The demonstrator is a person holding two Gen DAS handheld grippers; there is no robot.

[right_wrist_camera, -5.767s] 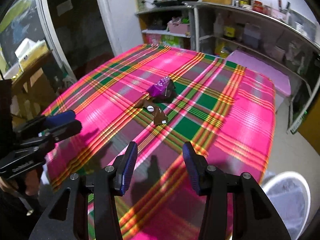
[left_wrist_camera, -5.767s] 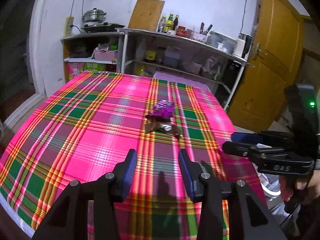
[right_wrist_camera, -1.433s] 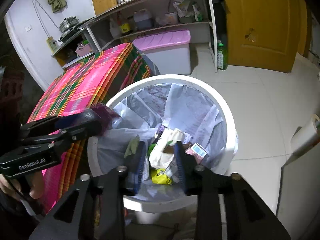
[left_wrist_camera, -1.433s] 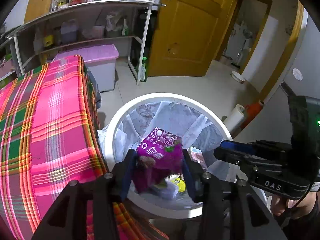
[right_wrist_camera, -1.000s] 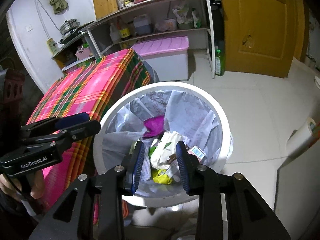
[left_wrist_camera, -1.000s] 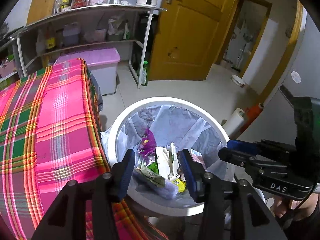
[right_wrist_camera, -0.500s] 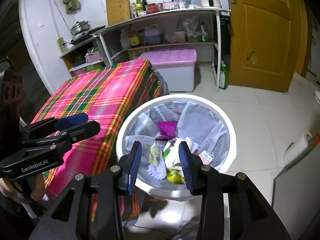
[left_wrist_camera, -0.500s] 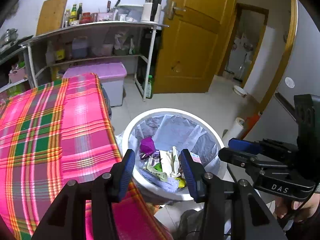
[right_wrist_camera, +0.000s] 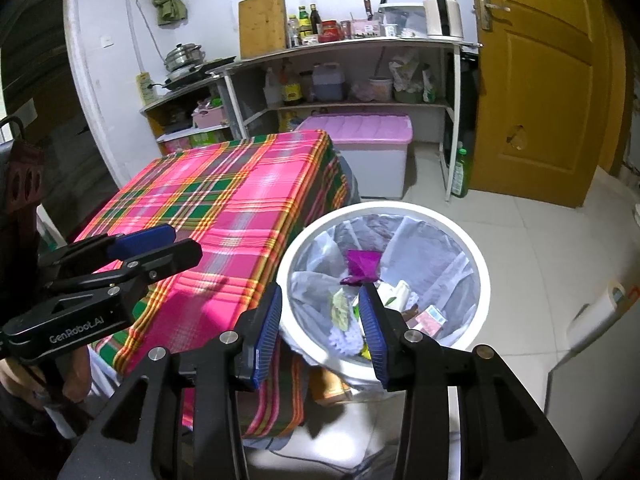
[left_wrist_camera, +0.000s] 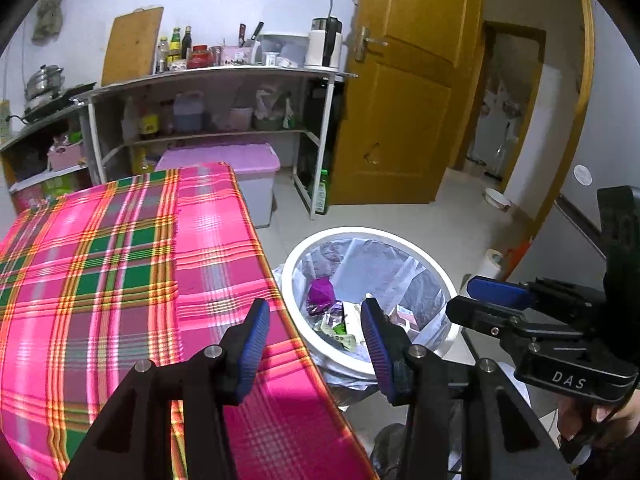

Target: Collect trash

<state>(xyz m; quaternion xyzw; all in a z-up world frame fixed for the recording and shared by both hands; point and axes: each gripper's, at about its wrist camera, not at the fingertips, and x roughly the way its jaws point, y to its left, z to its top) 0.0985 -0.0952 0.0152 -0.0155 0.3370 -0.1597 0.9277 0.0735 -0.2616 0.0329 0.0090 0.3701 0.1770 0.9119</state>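
A round white trash bin (left_wrist_camera: 447, 280) (right_wrist_camera: 482, 276), lined with a pale translucent bag, stands on the tiled floor just beside the corner of the table draped in a pink plaid cloth (left_wrist_camera: 120, 272) (right_wrist_camera: 224, 196). In the left wrist view the bin sits right of centre; in the right wrist view it fills the middle. Inside lies a heap of litter — a crumpled purple wrapper (left_wrist_camera: 321, 291) (right_wrist_camera: 362, 264) on top toward the far-left side, with greenish packets, white paper scraps and a small pink-and-white carton beneath and to its right.

The left gripper (left_wrist_camera: 316, 330) has its blue-padded jaws spread wide with nothing between them, at the lower centre of its own view over the table edge and bin rim. The right gripper (right_wrist_camera: 320, 326) is likewise parted and empty — low centre in its view, above the near rim of the bin.
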